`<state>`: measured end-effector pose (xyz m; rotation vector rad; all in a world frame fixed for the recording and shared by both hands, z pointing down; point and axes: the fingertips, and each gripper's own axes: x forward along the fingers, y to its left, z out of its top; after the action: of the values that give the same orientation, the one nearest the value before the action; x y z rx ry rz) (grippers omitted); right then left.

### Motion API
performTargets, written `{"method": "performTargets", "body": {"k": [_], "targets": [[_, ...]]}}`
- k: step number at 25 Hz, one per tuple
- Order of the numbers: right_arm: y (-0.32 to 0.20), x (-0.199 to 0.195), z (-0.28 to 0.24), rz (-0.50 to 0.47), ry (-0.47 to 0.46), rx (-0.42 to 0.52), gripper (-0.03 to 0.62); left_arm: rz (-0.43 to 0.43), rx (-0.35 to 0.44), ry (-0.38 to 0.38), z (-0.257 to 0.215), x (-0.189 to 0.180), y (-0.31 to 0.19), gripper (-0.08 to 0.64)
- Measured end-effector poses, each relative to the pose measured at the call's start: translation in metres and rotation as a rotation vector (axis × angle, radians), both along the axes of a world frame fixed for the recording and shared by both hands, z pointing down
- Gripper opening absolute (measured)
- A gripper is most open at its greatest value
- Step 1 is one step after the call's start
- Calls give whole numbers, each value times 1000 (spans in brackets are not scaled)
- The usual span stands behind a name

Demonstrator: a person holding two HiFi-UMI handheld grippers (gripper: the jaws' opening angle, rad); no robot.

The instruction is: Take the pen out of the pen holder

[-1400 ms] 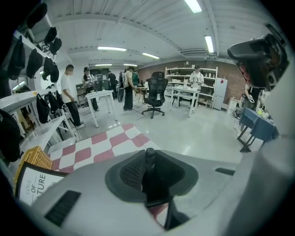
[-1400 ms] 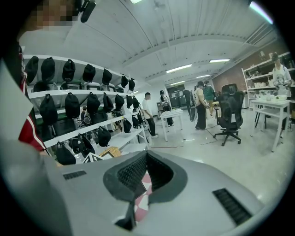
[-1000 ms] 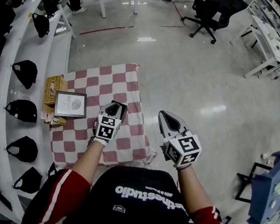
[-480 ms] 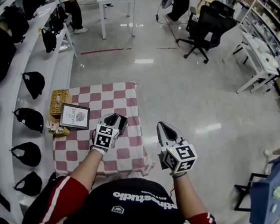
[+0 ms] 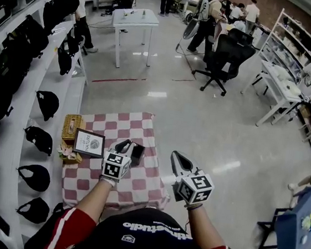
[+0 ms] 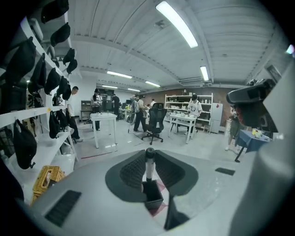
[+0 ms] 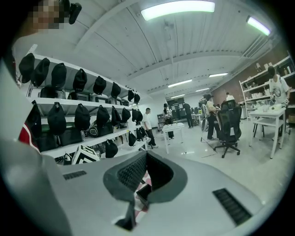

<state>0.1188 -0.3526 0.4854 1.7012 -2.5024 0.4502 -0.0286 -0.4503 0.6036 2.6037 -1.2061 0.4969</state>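
While your left tool [image 6: 148, 156] is clamped on the upright pen [image 6: 149, 167], its lower end sits in the black pen holder [image 6: 152, 196], above the checked counter [image 5: 90, 181]; at the holder's three o'clock, your right tool [image 5: 174, 154] hangs with jaws together, empty.

I'm counting two grippers now, left gripper [image 5: 125, 144] and right gripper [image 5: 176, 155]. One pen [image 6: 149, 162], one pen holder [image 5: 137, 153], one checked cloth [image 5: 149, 126], one framed picture [image 5: 89, 144] at nine o'clock, one wicker basket [image 5: 71, 128] at ten.
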Motion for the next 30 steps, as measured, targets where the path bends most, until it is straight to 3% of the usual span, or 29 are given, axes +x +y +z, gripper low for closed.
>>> {"method": "performTargets", "body": {"k": [21,30], "targets": [[54,-55,-73,46,8,147,5,-23,210,185,-129,-93,88,69],[69,-54,-88,97,0,185,5,-30,325,173,-174,-118,106,69]]}}
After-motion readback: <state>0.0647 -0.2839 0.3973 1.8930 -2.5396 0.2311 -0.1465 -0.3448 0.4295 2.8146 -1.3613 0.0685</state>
